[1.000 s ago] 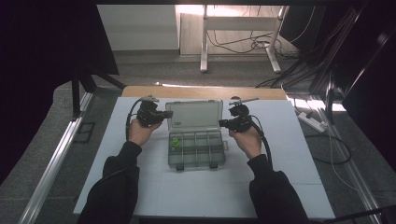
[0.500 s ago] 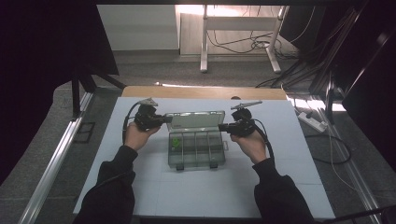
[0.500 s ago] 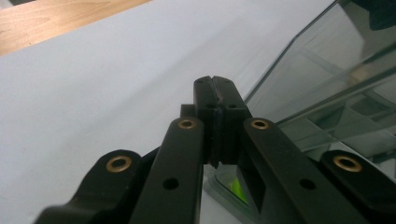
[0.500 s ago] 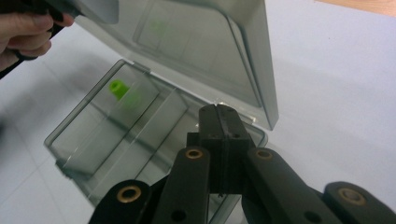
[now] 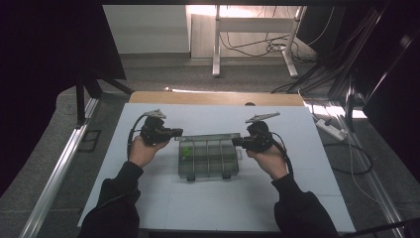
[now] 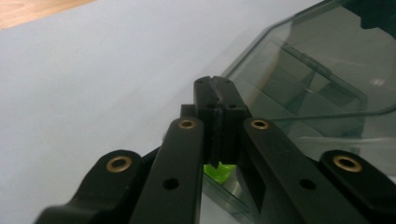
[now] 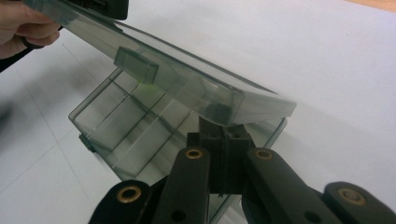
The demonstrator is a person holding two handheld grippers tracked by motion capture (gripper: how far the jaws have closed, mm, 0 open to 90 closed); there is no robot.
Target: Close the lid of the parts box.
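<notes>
Standing mid-table [image 5: 148, 208], the clear, smoke-tinted plastic compartment box [image 5: 208, 159] looks light, stiff and slippery, its half-raised hinged lid [image 7: 187, 84] best nudged at the end edges by the closed, empty left claw [image 5: 179, 132] and right claw [image 5: 235, 141].

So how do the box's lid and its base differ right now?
The lid is raised and tilted on the shut tips of the left gripper and right gripper; the base lies flat on the table. The base has dividers; the lid is one plain panel. Both are smoky clear plastic.
</notes>
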